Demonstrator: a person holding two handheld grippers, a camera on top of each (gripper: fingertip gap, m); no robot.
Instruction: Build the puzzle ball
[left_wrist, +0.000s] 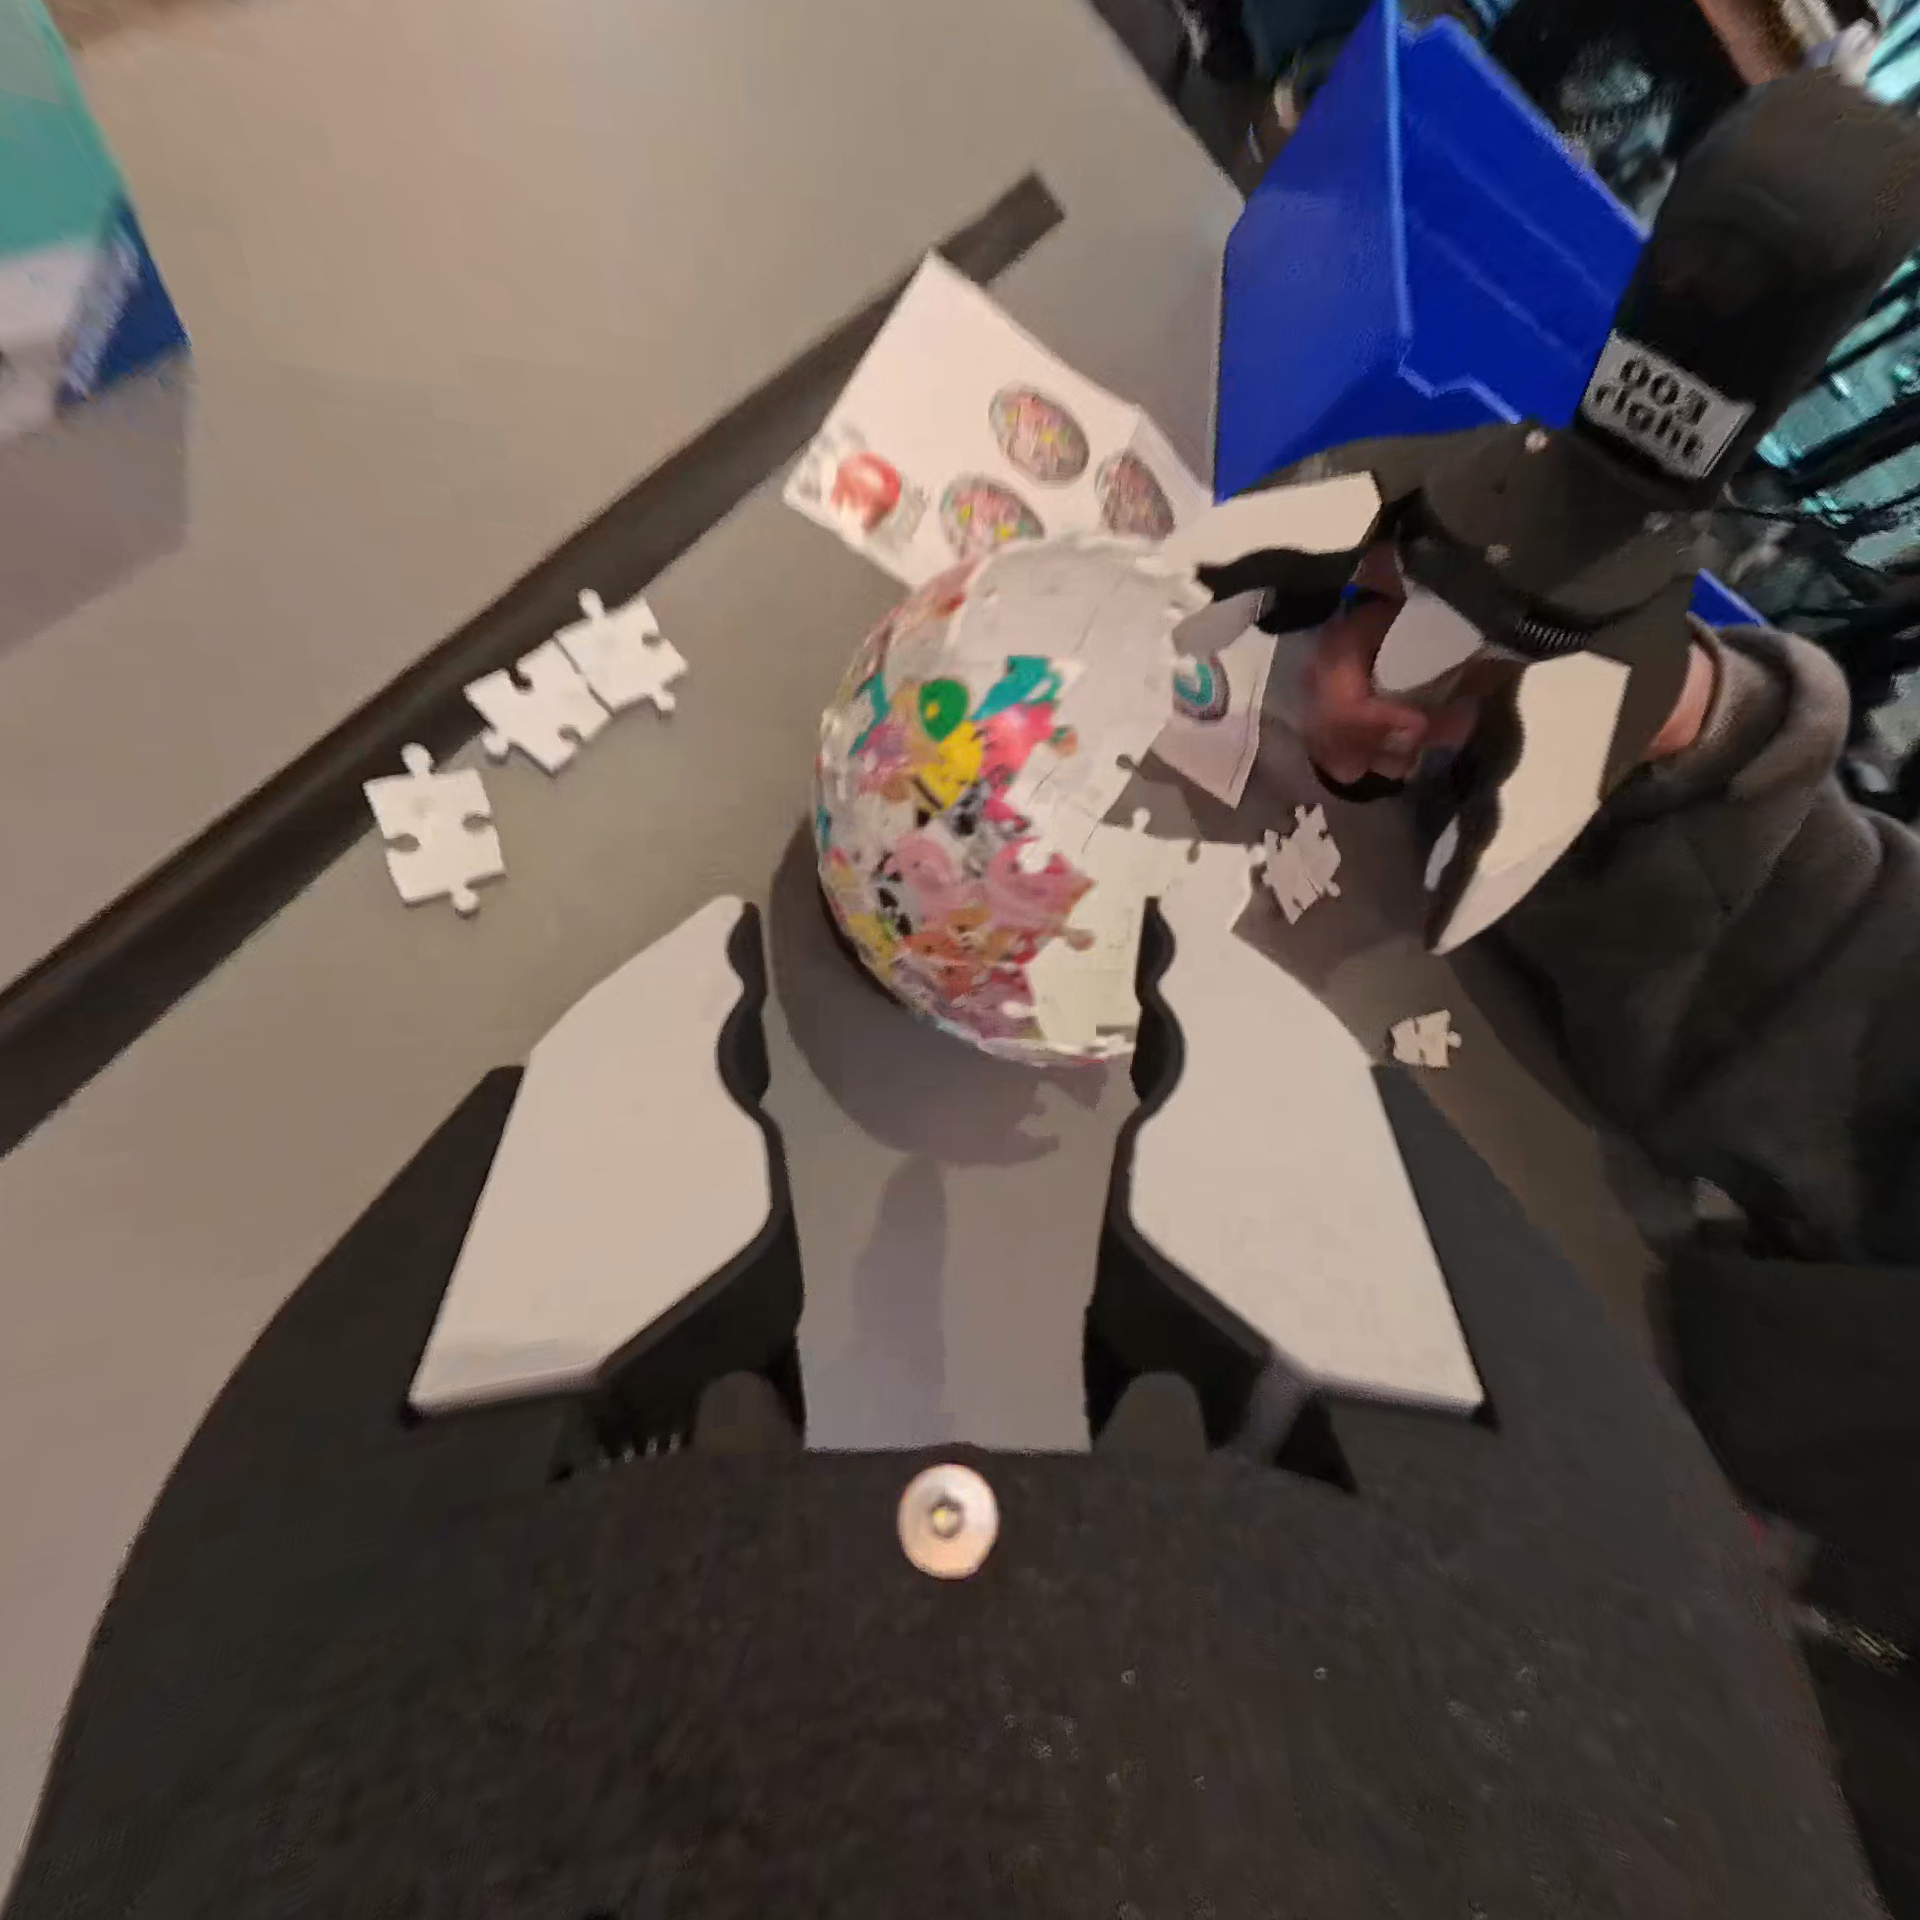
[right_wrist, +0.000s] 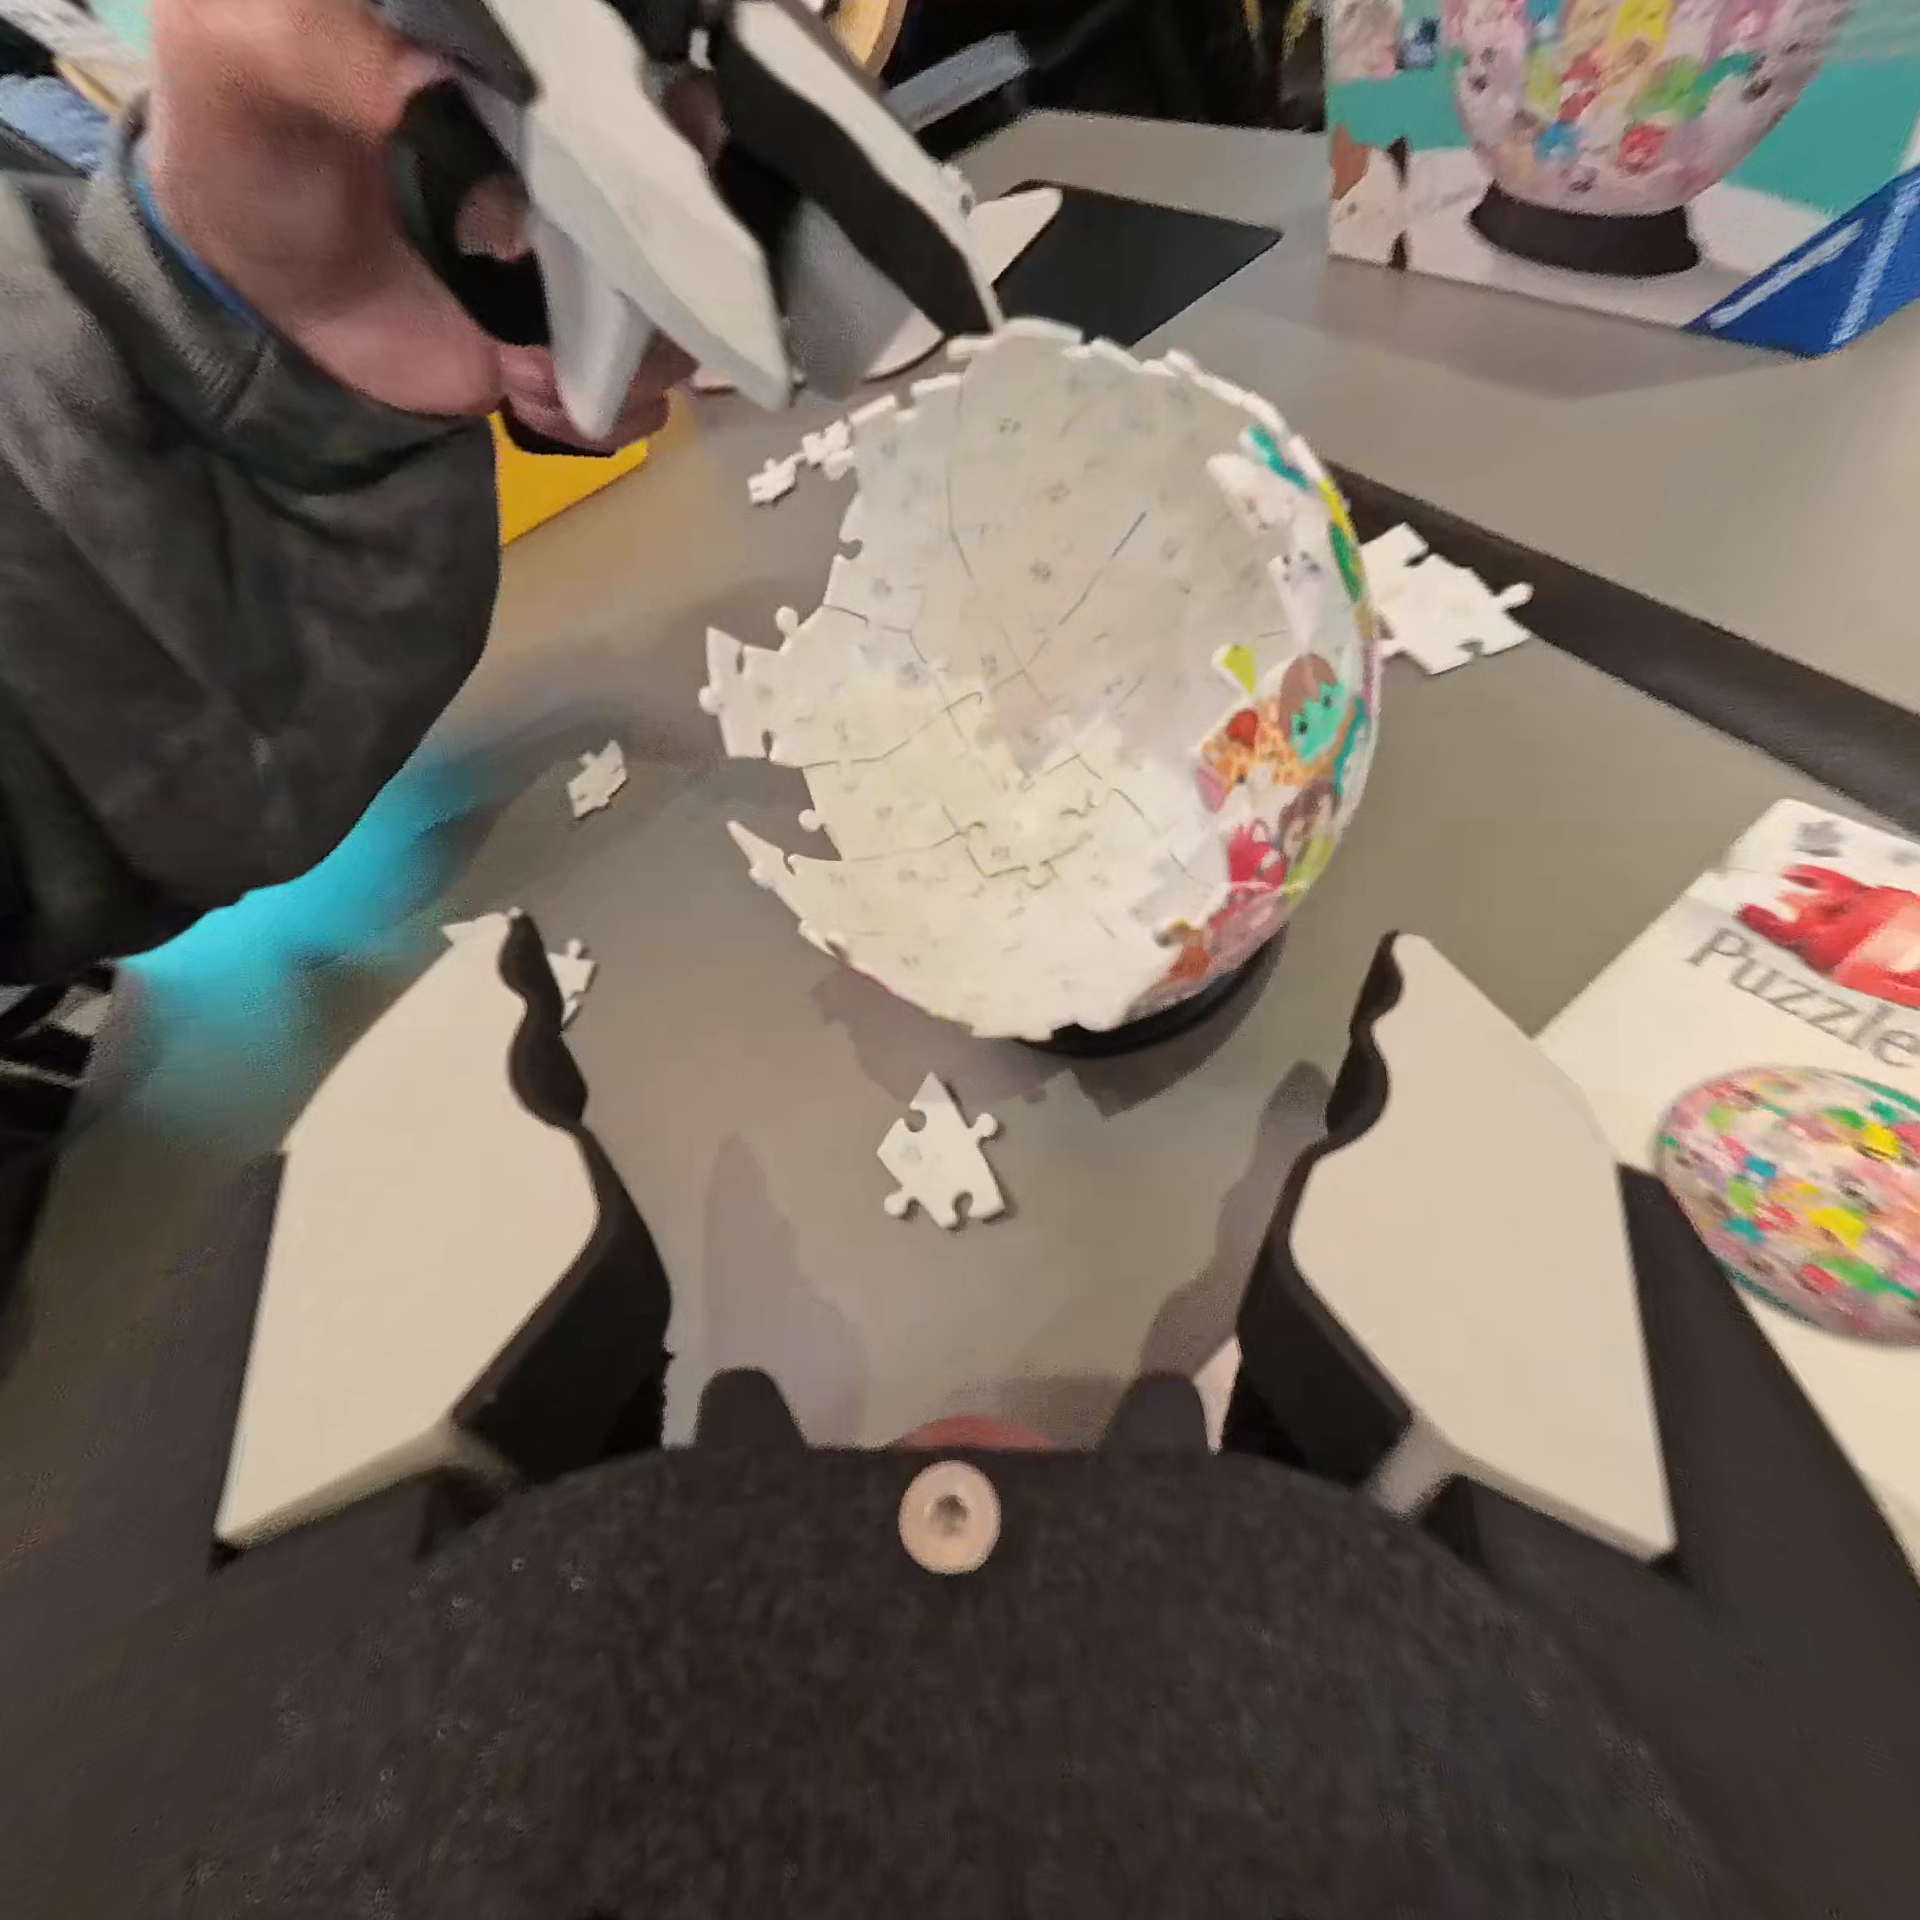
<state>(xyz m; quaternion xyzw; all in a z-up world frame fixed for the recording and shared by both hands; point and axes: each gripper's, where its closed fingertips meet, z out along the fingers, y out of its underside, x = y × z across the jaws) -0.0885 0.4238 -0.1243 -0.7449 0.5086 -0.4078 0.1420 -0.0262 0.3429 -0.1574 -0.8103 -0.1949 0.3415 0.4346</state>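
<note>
The half-built puzzle ball (right_wrist: 1049, 707) is seated on a dark stand on the grey worktop (right_wrist: 1558, 790), just ahead of both hand-held grippers; left (left_wrist: 951, 935) and right (right_wrist: 951, 971) are held open, empty.

Your half-built puzzle ball (right_wrist: 1049, 707) stands in the middle of the grey table (right_wrist: 1558, 810). Loose puzzle pieces (right_wrist: 940, 1155) lie around it. The paper sheet (right_wrist: 1766, 1091) and blue bin (left_wrist: 1403, 260) block one side.
</note>
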